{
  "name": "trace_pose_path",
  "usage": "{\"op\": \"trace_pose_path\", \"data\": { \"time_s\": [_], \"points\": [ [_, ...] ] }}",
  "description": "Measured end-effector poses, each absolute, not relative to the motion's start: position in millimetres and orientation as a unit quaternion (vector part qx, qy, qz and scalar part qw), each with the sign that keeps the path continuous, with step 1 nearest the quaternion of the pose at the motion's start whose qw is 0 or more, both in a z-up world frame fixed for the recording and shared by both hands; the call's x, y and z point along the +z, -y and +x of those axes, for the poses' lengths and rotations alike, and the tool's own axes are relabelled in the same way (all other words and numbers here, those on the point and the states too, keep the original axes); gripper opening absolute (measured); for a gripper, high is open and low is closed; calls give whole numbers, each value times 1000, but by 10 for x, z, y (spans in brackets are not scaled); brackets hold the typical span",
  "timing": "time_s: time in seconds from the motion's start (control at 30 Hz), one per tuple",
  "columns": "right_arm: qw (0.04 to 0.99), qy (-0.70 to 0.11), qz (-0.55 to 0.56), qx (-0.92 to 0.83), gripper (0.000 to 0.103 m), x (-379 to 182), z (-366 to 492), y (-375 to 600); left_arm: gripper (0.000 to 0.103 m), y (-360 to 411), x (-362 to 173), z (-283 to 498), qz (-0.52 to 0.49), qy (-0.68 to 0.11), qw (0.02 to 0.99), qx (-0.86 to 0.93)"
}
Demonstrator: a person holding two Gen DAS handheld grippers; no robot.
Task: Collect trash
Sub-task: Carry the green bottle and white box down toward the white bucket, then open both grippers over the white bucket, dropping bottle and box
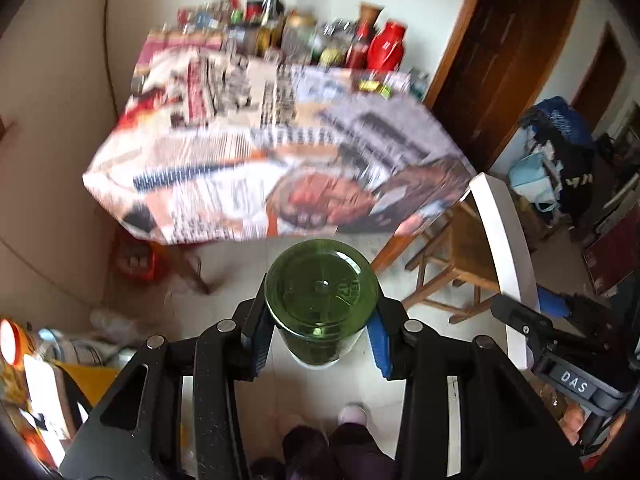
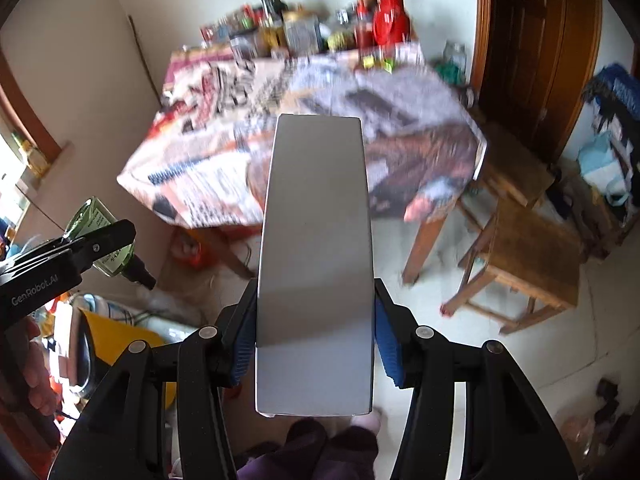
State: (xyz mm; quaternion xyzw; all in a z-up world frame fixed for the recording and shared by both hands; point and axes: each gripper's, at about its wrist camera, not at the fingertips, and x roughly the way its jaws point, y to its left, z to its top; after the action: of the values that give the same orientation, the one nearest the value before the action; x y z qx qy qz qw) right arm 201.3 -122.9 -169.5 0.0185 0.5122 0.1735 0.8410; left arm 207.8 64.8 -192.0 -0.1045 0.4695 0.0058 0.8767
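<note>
My left gripper (image 1: 318, 336) is shut on a green glass bottle (image 1: 322, 292), held base toward the camera above the tiled floor. The bottle also shows in the right wrist view (image 2: 102, 236), tilted, at the far left with the left gripper (image 2: 94, 246). My right gripper (image 2: 316, 340) is shut on a long white flat box (image 2: 316, 264) that points toward the table. That box also shows at the right of the left wrist view (image 1: 506, 252), with the right gripper (image 1: 520, 324) clamped on it.
A table under a printed cloth (image 1: 280, 152) stands ahead, with bottles and jars (image 1: 296, 32) crowded at its far edge. Wooden stools (image 2: 524, 256) stand right of it, before a brown door (image 2: 536, 40). Clutter and a yellow item (image 2: 120, 336) lie at the lower left.
</note>
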Motion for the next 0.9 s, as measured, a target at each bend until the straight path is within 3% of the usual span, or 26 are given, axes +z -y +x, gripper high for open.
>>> {"op": "trace_pose_path", "data": {
  "time_s": [0.27,0.6,0.9],
  "points": [
    [789,-584,14,192,48,-2750,2097,1140,41,-622,-3002,2299,-123,-519,845,31],
    [753,-618,-29,223,49,-3966,2281,1025,41,-603,-4301,2381,-119,-568,813,54],
    [733,-646,-34,209,58,-4620,2437,1003,41,-495,-5133,2528,-139,-597,790,35]
  ]
}}
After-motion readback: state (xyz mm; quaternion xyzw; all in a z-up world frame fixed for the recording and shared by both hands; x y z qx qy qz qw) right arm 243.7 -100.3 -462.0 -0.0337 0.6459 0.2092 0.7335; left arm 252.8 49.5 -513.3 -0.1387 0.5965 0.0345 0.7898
